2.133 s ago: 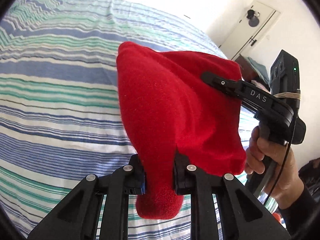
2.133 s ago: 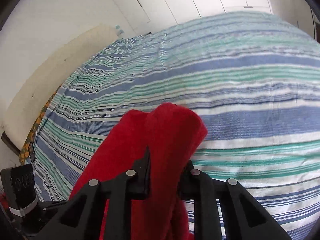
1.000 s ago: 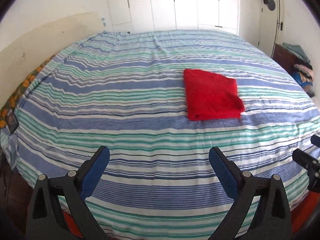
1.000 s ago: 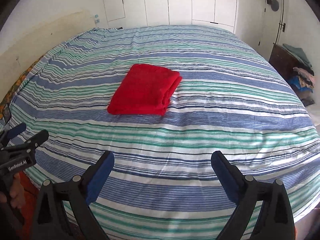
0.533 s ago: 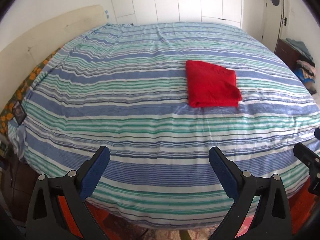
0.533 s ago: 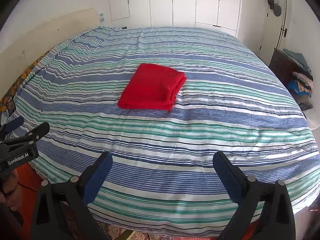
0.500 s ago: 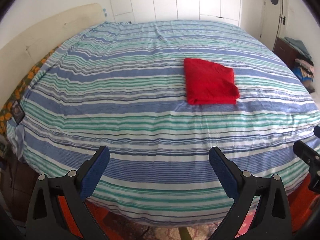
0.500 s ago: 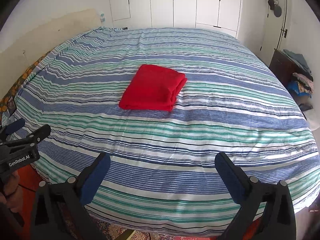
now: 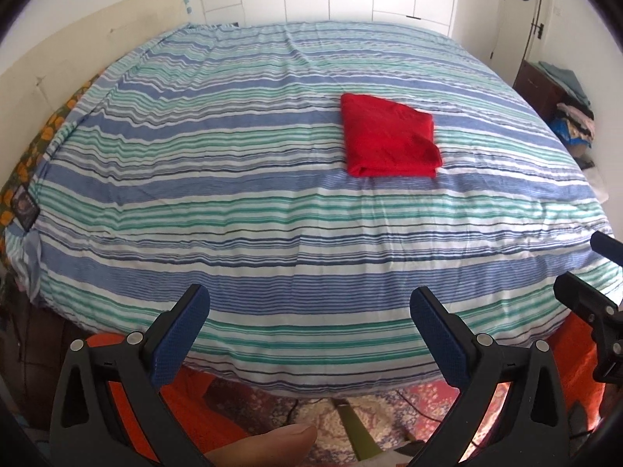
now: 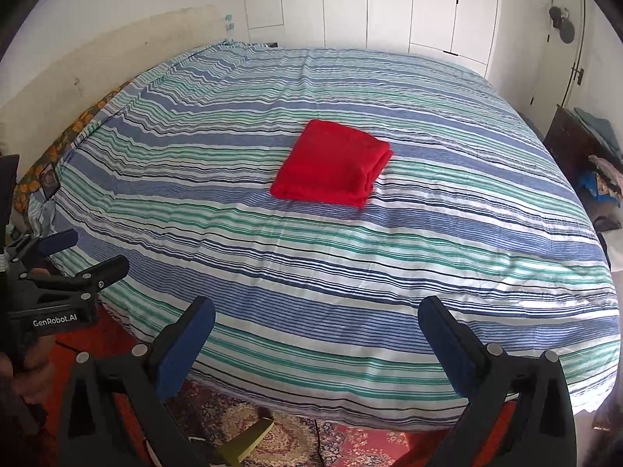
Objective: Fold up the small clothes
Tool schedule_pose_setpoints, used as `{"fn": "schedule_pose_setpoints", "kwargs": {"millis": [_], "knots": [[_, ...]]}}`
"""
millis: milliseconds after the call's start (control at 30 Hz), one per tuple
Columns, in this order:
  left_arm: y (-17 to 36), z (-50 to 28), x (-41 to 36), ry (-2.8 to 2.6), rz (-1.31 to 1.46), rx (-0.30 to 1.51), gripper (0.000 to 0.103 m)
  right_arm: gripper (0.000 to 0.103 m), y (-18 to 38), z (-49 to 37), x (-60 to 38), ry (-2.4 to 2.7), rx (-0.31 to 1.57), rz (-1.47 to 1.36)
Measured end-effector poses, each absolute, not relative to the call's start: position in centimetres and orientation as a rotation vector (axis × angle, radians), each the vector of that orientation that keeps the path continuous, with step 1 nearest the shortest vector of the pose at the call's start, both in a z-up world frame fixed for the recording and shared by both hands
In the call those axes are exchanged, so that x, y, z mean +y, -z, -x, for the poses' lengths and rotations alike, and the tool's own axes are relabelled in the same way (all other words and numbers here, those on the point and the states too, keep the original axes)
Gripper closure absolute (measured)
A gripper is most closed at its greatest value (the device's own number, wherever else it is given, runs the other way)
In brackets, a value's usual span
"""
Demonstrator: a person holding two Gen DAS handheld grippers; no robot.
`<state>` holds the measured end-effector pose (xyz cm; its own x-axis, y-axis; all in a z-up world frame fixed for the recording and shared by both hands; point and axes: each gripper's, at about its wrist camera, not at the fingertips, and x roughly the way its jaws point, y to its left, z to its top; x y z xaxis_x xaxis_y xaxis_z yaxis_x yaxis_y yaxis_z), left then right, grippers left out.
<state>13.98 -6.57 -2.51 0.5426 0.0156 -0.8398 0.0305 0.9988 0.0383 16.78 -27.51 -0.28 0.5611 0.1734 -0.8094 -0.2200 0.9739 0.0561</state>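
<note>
A red garment (image 9: 389,141) (image 10: 331,164) lies folded into a flat rectangle on the striped bed (image 9: 233,214) (image 10: 428,241), right of centre in the left wrist view and near the middle in the right wrist view. My left gripper (image 9: 307,313) hangs open over the bed's near edge, well short of the garment, with nothing between its blue pads. My right gripper (image 10: 317,319) is open too, wide and empty, equally far back. The left gripper (image 10: 83,253) also shows at the left edge of the right wrist view, held in a hand.
A patterned rug (image 10: 280,439) and red floor lie below the bed's near edge. A dark cabinet with piled clothes (image 10: 592,163) stands at the right wall. White wardrobe doors (image 10: 389,4) line the far wall, and a beige headboard (image 9: 78,39) runs along the left.
Both grippers let go of the red garment, which now lies folded on the bed. Over the last second both have drawn back and up, so more floor shows below the bed's edge.
</note>
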Motion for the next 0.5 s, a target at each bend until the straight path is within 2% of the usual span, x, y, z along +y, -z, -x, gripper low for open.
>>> {"fn": "schedule_pose_setpoints", "kwargs": {"millis": [500], "knots": [[1.6, -13.3, -7.3, 0.012, -0.083, 1.047, 0.001, 0.0, -1.8, -16.1, -26.3, -0.27, 0.97, 0.109]]}}
